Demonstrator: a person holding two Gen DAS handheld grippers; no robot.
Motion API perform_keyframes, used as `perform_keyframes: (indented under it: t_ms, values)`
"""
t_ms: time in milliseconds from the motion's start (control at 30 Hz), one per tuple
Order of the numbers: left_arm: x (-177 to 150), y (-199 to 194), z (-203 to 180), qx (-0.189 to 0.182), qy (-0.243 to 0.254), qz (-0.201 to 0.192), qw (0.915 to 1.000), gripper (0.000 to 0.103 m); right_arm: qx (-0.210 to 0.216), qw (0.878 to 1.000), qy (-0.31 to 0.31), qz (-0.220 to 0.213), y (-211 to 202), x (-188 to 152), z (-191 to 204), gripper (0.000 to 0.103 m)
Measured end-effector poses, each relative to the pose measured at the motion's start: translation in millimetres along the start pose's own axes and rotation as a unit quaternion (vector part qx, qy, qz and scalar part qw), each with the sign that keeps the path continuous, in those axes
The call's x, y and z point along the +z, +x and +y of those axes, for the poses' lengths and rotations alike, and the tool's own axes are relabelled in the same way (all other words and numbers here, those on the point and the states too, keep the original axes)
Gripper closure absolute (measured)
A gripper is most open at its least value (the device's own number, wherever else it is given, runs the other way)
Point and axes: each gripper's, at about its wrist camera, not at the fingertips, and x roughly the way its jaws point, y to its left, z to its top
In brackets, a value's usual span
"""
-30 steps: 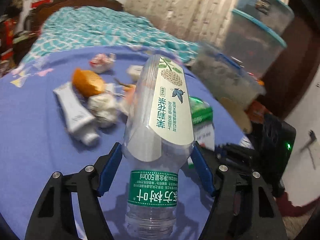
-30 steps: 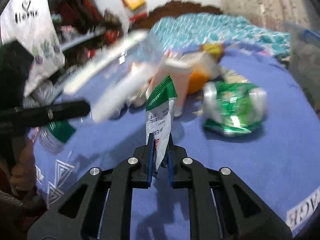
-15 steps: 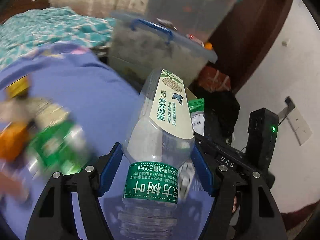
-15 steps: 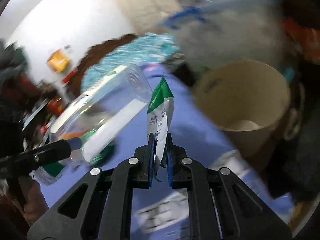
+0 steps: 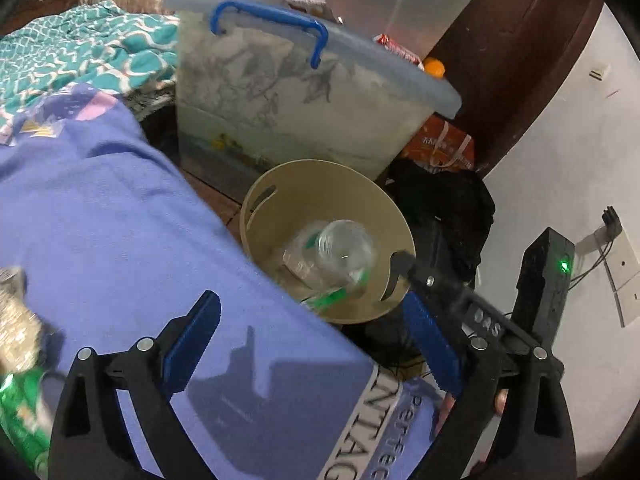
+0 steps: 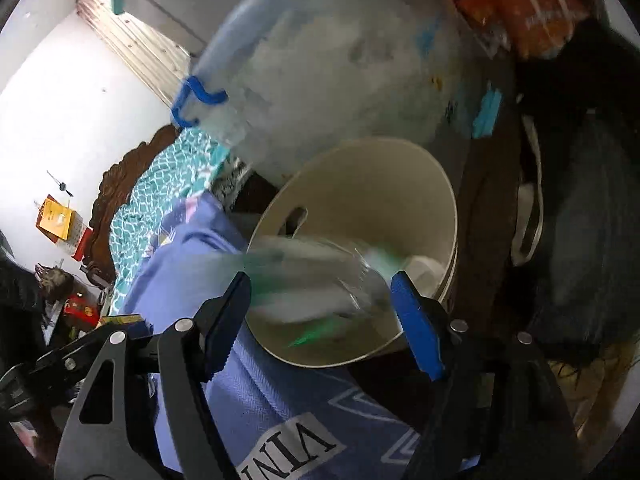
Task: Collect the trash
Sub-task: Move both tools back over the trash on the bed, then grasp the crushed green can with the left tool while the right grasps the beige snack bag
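A beige round bin stands on the floor beside the blue-covered table. A clear plastic bottle with a green label lies inside it, and a green wrapper lies below the bottle. My left gripper is open and empty above the table edge near the bin. In the right wrist view the bottle is a blur over the bin, with the green wrapper under it. My right gripper is open and empty just above the bin's rim.
A large translucent storage box with a blue handle stands behind the bin. A black power unit with a green light and black clutter sit to the right. A crushed green can and crumpled paper lie on the table's left.
Both grippers swung from the table to the bin and opened. The bottle left my left gripper and the green wrapper left my right gripper; both are now in the bin.
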Motion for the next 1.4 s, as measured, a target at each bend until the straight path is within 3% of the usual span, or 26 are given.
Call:
perform_keyframes:
  t_ms: [133,267,367,500,600,733,833,900,967,1033,1133,1200,1233,1300,1400]
  values:
    - [-26,-37,12,-0.001,-0.003,-0.021,0.9998,0.014,0.007,0.998,0.005,-0.056,-22,-5,8,0.036]
    - [-77,-84,40,0.008,-0.018,-0.034,0.9992,0.014,0.037,0.998,-0.015,-0.049,-27,-18,33,0.044]
    - [-110,-114,68,0.034,-0.044,-0.044,0.9975,0.015,0.1,0.992,-0.077,0.031,-1,-47,88,0.046]
    - [-138,-143,109,0.062,-0.099,-0.059,0.9914,0.015,0.164,0.97,-0.104,0.144,43,-75,146,0.048]
    - [-155,-158,132,0.06,-0.144,-0.068,0.9855,0.021,0.176,0.959,-0.137,0.177,66,-90,186,0.053]
    - [-170,-172,149,0.06,-0.165,-0.072,0.9817,0.029,0.186,0.945,-0.144,0.227,85,-107,211,0.066]
    - [-181,-186,155,0.057,-0.171,-0.086,0.9799,0.029,0.218,0.914,-0.191,0.286,71,-144,230,0.066]
    - [-191,-197,161,0.058,-0.174,-0.097,0.9782,0.029,0.264,0.872,-0.245,0.331,47,-177,240,0.064]
    - [-203,-204,168,0.058,-0.182,-0.101,0.9763,0.028,0.29,0.852,-0.272,0.34,27,-193,239,0.064]
    - [-212,-207,178,0.058,-0.197,-0.1,0.9736,0.028,0.288,0.855,-0.275,0.331,18,-194,233,0.064]
    - [-217,-204,193,0.045,-0.234,-0.092,0.9668,0.028,0.222,0.899,-0.274,0.259,23,-168,229,0.053]
    - [-214,-200,199,0.035,-0.25,-0.087,0.9637,0.028,0.18,0.921,-0.271,0.213,34,-146,233,0.041]
    - [-211,-197,201,0.03,-0.254,-0.086,0.963,0.028,0.174,0.924,-0.275,0.201,41,-138,238,0.039]
    - [-201,-190,200,0.021,-0.253,-0.084,0.9636,0.028,0.143,0.925,-0.303,0.177,64,-126,257,0.024]
    - [-189,-178,200,0.015,-0.253,-0.077,0.9644,0.027,0.105,0.913,-0.354,0.173,103,-125,287,0.019]
